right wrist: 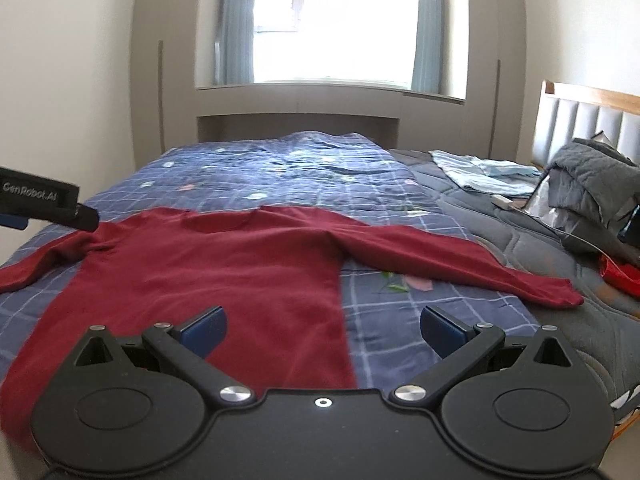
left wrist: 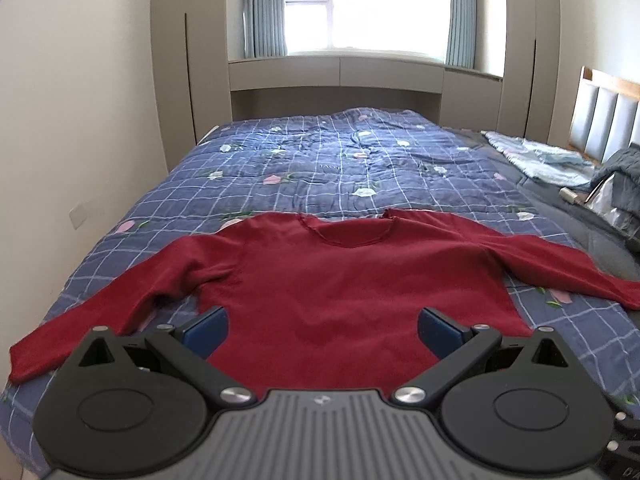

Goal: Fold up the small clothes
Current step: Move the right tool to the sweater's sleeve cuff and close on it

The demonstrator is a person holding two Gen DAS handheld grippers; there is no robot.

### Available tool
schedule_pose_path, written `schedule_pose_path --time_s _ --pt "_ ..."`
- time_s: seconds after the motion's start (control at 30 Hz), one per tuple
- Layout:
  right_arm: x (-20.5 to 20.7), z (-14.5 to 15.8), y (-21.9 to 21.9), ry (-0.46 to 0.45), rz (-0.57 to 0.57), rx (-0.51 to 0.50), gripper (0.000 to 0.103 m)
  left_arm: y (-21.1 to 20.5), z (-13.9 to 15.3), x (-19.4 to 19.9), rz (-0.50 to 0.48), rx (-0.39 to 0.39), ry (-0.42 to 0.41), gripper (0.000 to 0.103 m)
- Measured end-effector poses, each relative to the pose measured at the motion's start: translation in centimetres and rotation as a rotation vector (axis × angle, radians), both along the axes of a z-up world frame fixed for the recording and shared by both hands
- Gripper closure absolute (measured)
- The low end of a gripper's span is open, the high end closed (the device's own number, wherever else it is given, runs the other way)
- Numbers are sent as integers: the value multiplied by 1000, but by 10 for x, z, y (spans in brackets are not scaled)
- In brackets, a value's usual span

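Sweater [left wrist: 332, 280], dark red, lay flat on the checked quilt [left wrist: 320, 160], sleeves spread toward 9 and 3 o'clock. Above its hem the left gripper [left wrist: 322, 332] hovered with jaws wide; the right gripper [right wrist: 323, 334], equally wide, hung over its 3 o'clock edge.

A blue checked quilt [left wrist: 320, 168] with small flower prints covers the bed across the middle of the frame. At the right edge sits a padded grey headboard [left wrist: 608, 120] in a wooden frame, with a light blue cloth [left wrist: 548, 160] and a dark grey quilted blanket [right wrist: 592, 180] just below it. A bright window [left wrist: 368, 4] with pale blue curtains [left wrist: 264, 8] fills the top centre.
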State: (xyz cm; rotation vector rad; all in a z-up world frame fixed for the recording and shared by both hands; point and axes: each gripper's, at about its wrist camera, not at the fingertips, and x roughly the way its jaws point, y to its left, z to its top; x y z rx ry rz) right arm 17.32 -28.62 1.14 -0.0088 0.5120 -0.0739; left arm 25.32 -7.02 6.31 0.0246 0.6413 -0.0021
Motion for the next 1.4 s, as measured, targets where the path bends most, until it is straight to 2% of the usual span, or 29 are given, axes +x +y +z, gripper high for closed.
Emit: schedule_pose_path --time_s 0.2,0.37,0.5,0.63,0.77,0.9,1.03,1.2,1.4 --pt "47 -22 -37 29 -62 16 0 -34 -22 58 -18 12 35 0" --pt "78 -42 -75 26 -109 15 0 -65 -45 106 -44 11 32 0" --pt "91 -52 -126 -7 -182 112 0 -88 -64 139 -71 -4 -11 0" --pt "101 -58 -185 -8 -305 197 0 -102 -86 165 -72 -29 17 0" --pt "114 -70 -247 27 -429 345 0 -108 -107 173 -85 -44 35 0" --pt "124 -84 -287 62 -540 414 0 -111 -125 173 -89 -33 63 0" --pt "134 -96 -319 57 -630 486 0 -111 -136 175 -81 -39 112 0" --pt "145 -108 -338 42 -710 525 1 -105 -143 176 -67 -81 134 0" --pt "153 -112 -338 14 -777 475 15 -105 -145 175 -64 -78 135 0"
